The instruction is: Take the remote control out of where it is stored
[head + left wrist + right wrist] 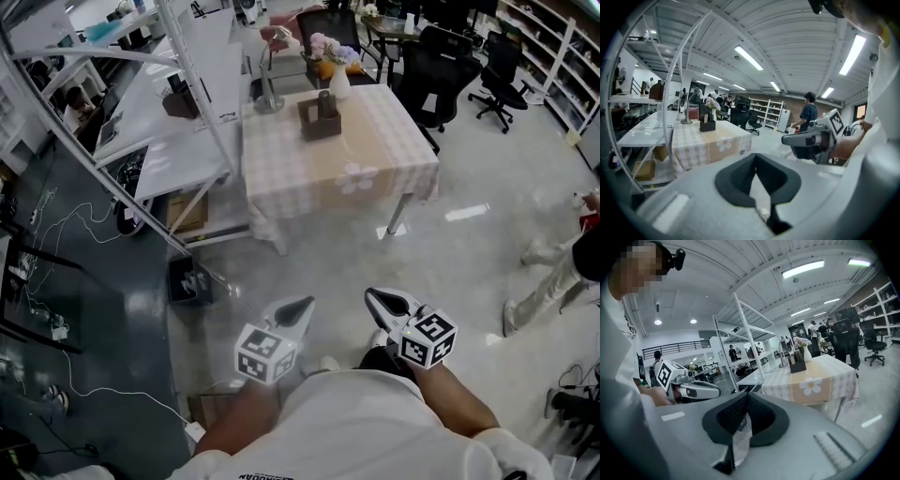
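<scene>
left gripper (302, 307): clenched, jaw tips brought together, nothing between them; held low in front of the person's torso, over the floor (450, 253).
right gripper (376, 298): clenched as well, tips met and empty; held just beside the left one, at the same height.
grippers to each other: side by side, near but apart; each is seen from the side in the other's gripper view.
table (309, 183): covered with a checked cloth bearing a flower print; well apart from both grippers, further ahead.
holder (320, 122): a dark box placed on the far part of the table, upright.
remote control (326, 100): taken to be the dark upright piece standing inside the holder; detail too small to be confirmed; untouched by either gripper.
vase (338, 82): white, filled with flowers, set just behind the holder.
lamp (267, 97): stood on the table's far left corner.
office chairs (439, 66): black, grouped beyond the table's right side.
</scene>
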Demonstrator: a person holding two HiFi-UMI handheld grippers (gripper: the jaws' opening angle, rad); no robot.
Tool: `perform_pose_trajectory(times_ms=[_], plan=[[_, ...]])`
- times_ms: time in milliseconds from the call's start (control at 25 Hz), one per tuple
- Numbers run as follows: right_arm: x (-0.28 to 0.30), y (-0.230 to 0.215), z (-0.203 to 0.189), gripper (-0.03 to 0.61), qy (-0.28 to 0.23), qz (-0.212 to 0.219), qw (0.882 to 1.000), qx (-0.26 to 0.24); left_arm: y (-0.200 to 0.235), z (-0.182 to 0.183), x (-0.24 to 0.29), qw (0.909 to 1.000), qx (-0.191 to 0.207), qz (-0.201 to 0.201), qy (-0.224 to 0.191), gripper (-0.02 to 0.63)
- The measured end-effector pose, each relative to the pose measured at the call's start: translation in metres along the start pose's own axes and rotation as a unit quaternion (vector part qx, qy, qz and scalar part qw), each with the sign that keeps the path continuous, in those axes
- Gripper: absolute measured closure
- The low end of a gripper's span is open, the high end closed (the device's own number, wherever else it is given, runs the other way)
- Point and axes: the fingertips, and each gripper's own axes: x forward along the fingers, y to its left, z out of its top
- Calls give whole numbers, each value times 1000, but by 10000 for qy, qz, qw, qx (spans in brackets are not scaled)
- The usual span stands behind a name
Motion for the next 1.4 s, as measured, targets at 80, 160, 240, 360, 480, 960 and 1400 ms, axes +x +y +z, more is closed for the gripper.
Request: perform_pose_trajectory(times_ms=[80, 160, 240, 360, 480, 960, 1400], plan=[[1, 0, 1, 572, 15, -5, 10000, 9, 0, 0, 1, 10000, 1, -30, 12, 614], [2, -2, 2, 572, 27, -17, 10000, 42, 1, 2, 3, 10000, -1, -59, 27, 614], [3, -6, 2, 572, 57, -38, 9999, 123, 3, 3, 4, 10000, -13, -50, 32, 614], [8, -11, 2, 572, 93, -42, 9998, 197, 10, 6, 5, 10000, -51, 16, 8, 614], [16, -16, 8, 572, 66, 16, 9998, 197, 19, 6, 8, 9997, -224, 24, 3, 614], [72, -73, 45, 572, -12, 367, 9992, 128, 64, 38, 60, 9994, -139, 295, 136, 614], [100, -176, 120, 572, -232, 599, 9979, -19, 92, 116, 160, 9989, 21, 463, -98, 614]])
